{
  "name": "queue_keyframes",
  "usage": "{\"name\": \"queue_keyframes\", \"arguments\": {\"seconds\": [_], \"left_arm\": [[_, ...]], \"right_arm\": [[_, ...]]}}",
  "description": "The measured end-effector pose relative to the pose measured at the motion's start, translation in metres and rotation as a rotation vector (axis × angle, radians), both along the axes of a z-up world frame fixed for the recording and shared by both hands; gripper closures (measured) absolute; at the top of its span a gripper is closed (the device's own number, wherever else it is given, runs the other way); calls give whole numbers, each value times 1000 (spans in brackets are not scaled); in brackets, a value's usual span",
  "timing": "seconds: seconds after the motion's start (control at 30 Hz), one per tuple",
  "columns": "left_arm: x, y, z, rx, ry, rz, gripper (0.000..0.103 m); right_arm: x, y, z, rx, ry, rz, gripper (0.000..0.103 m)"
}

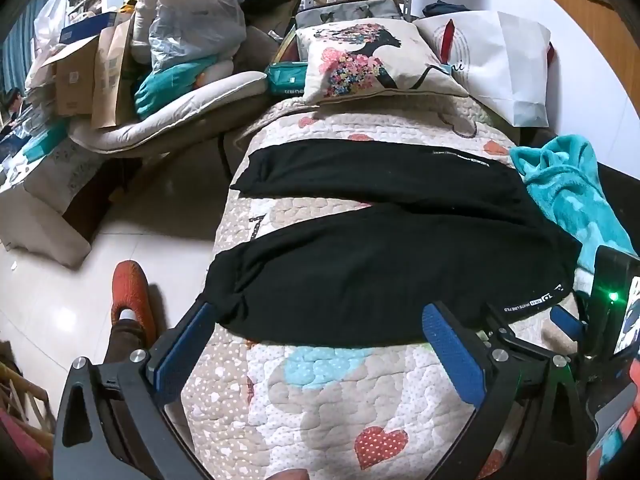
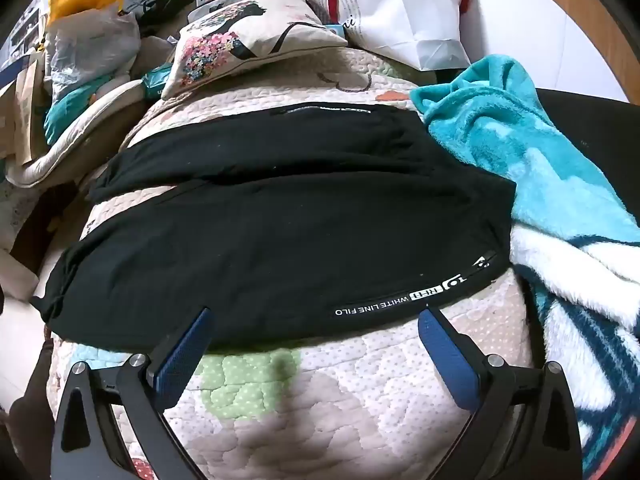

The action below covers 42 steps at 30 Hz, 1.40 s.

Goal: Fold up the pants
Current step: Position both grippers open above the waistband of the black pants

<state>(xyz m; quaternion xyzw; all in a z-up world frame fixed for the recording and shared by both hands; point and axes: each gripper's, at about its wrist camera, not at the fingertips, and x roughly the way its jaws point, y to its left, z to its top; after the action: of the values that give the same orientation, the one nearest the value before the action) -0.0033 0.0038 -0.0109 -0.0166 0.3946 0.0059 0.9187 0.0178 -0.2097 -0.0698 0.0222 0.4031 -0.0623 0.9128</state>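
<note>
Black pants [image 1: 360, 264] lie spread flat across a quilted bedspread [image 1: 320, 400], both legs pointing left, waistband to the right. In the right wrist view the same pants [image 2: 280, 240] fill the middle, with white lettering along the near edge. My left gripper [image 1: 320, 320] hovers open over the near leg's edge, its blue pads [image 1: 452, 348] wide apart and nothing between them. My right gripper [image 2: 316, 328] also stands open just short of the near hem, its blue fingers [image 2: 444, 356] empty. The right gripper's frame [image 1: 560, 344] shows at the left view's right side.
A teal and white fleece blanket [image 2: 540, 184] lies bunched right of the pants. A printed pillow [image 1: 372, 56] and a white paper bag [image 1: 504, 60] sit at the bed's far end. Boxes and bags [image 1: 120, 60] pile up at the left. A person's orange slipper [image 1: 130, 296] stands on the tile floor.
</note>
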Motion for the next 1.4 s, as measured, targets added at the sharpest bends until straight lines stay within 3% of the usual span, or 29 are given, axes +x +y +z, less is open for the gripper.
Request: {"name": "queue_keyframes", "arguments": {"seconds": [0.57,1.4], "left_arm": [[-4,3,1,-11,11,15,0],[24,5,-47,-3,128,25,0]], "right_arm": [[-1,1,-1,-6,-3,1,0],[12,-1,-23,26,69,-1,0]]}}
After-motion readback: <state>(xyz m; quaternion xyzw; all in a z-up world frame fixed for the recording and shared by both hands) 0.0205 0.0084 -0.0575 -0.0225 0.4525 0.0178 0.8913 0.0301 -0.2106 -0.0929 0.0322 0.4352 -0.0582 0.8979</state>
